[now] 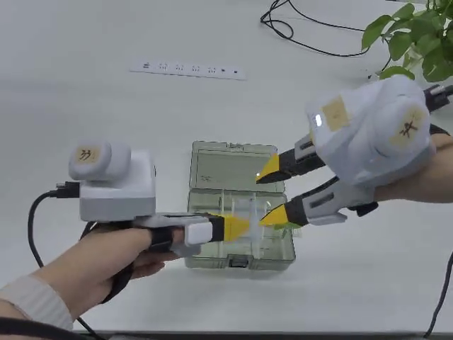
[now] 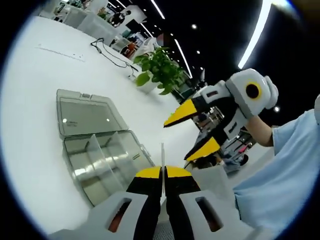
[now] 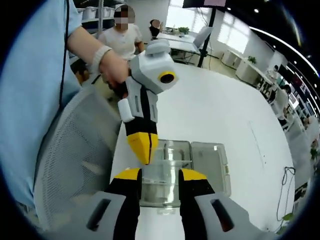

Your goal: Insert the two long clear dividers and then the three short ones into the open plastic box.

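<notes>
So, the left gripper (image 1: 237,227), at the lower left of the head view, is pinched tight on a clear divider (image 2: 162,151). In the left gripper view the divider shows edge-on, a thin line rising from between the closed jaws. It sits just over the open plastic box (image 1: 277,256) in the middle of the frame, with the lid lying flat toward the top. The right gripper (image 1: 270,196) reaches in from the right with its jaws spread wide. They seem to sit either side of the divider's far end, though I can't tell if they're touching it.

Handling-wise, it looks like light, thin, stiff plastic, slick and probably a bit springy. I'd hold it on the flat faces near the top edge and leave the ends free for the slots. Go easy on the squeeze, since it could bow or squirt out sideways. One clear wall seems to stand in the tray, but that's hard to be sure of.
</notes>
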Demonstrator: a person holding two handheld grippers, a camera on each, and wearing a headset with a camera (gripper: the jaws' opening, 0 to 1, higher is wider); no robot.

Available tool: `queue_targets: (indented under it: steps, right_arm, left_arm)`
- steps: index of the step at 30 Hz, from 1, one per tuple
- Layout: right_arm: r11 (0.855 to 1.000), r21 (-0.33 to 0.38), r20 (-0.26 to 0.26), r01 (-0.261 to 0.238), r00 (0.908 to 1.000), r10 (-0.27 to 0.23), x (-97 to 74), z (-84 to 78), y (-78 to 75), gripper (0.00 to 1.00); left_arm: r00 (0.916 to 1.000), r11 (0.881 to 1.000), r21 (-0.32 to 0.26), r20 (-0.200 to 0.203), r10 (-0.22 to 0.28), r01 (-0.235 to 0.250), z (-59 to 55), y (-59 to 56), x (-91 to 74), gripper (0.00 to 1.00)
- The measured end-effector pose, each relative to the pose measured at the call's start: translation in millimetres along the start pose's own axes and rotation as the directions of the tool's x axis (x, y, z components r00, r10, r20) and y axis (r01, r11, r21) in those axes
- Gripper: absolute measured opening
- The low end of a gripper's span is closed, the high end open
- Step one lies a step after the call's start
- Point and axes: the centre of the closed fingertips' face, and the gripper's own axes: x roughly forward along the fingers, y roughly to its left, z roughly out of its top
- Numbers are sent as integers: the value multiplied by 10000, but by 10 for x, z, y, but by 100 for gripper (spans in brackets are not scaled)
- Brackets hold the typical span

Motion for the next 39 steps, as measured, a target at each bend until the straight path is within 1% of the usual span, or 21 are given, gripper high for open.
queue_targets:
  steps: [3, 4, 5, 6, 7, 8, 9, 10, 11, 12, 13, 15, 17, 18, 19, 24, 26, 29, 33, 35, 39]
  right_arm:
    - [9981, 276, 53, -556, 9984, 554, 3, -35, 38, 26]
    - [9952, 417, 37, -885, 9961, 884, 13, -47, 87, 25]
    - [9932, 511, 52, -1046, 9945, 1045, 20, -47, 112, 25]
    - [9916, 629, -4, -1132, 9935, 1134, 27, -50, 138, 25]
    - [9881, 619, -106, -1411, 9898, 1420, 36, -65, 196, 24]
    - [9874, 625, -154, -1454, 9891, 1466, 50, -66, 218, 22]
    - [9840, 734, -225, -1622, 9862, 1643, 68, -74, 261, 21]
    - [9823, 730, -272, -1727, 9842, 1750, 92, -91, 280, 19]
    - [9802, 771, -319, -1822, 9822, 1851, 111, -100, 296, 18]
    - [9782, 805, -301, -1913, 9805, 1942, 123, -103, 302, 17]
    - [9777, 834, -298, -1926, 9802, 1956, 140, -98, 299, 17]
    - [9748, 869, -300, -2055, 9775, 2088, 124, -69, 330, 16]
    - [9713, 928, -237, -2191, 9747, 2222, 129, -40, 357, 14]
    - [9691, 975, -204, -2266, 9731, 2296, 132, -26, 371, 13]
    - [9684, 980, -193, -2295, 9724, 2324, 136, -23, 377, 13]
    - [9657, 921, -370, -2427, 9683, 2469, 157, -49, 424, 11]
    - [9657, 898, -363, -2436, 9682, 2476, 160, -46, 430, 10]
    - [9651, 878, -416, -2466, 9671, 2509, 169, -46, 434, 9]
    - [9643, 824, -450, -2515, 9657, 2557, 172, -42, 447, 4]
    - [9625, 874, -463, -2570, 9641, 2616, 172, -35, 471, 3]
    - [9623, 683, -524, -2634, 9622, 2671, 177, -29, 504, 2]
  left_arm:
    - [9986, 9963, 851, -521, -96, 140, -79, -23, -12, 0]
    - [9974, 9935, 1108, -686, -200, 276, -105, -50, -15, 0]
    - [9971, 9920, 1226, -730, -216, 304, -112, -53, -16, 0]
    - [9965, 9884, 1482, -809, -199, 318, -121, -51, -20, 0]
    - [9952, 9825, 1809, -946, -266, 435, -140, -69, -24, 0]
    - [9941, 9768, 2075, -1039, -313, 525, -152, -84, -26, 0]
    - [9933, 9663, 2490, -1090, -386, 649, -155, -109, -27, 0]
    - [9926, 9584, 2757, -1128, -445, 743, -159, -131, -28, 0]
    - [9917, 9458, 3133, -1180, -503, 853, -166, -160, -28, 0]
    - [9910, 9370, 3367, -1225, -540, 927, -172, -178, -28, 0]
    - [9898, 9218, 3739, -1300, -575, 1027, -178, -194, -30, 0]
    - [9884, 9050, 4109, -1407, -566, 1103, -193, -211, -28, 0]
    - [9881, 8828, 4552, -1436, -556, 1158, -195, -221, -23, 0]
    - [9881, 8673, 4832, -1430, -563, 1193, -195, -232, -20, 0]
    - [9884, 8620, 4928, -1416, -548, 1184, -195, -229, -16, 0]
    - [9904, 8471, 5185, -1248, -600, 1167, -167, -234, -12, 0]
    - [9904, 8362, 5353, -1232, -620, 1189, -160, -241, -10, 0]
    - [9906, 8284, 5467, -1190, -671, 1218, -150, -258, -8, 0]
    - [9901, 8256, 5497, -1198, -733, 1276, -155, -270, -8, 0]
    - [9901, 8233, 5529, -1202, -731, 1280, -159, -271, -11, 0]
    - [9896, 8209, 5560, -1242, -730, 1303, -167, -268, -11, 0]
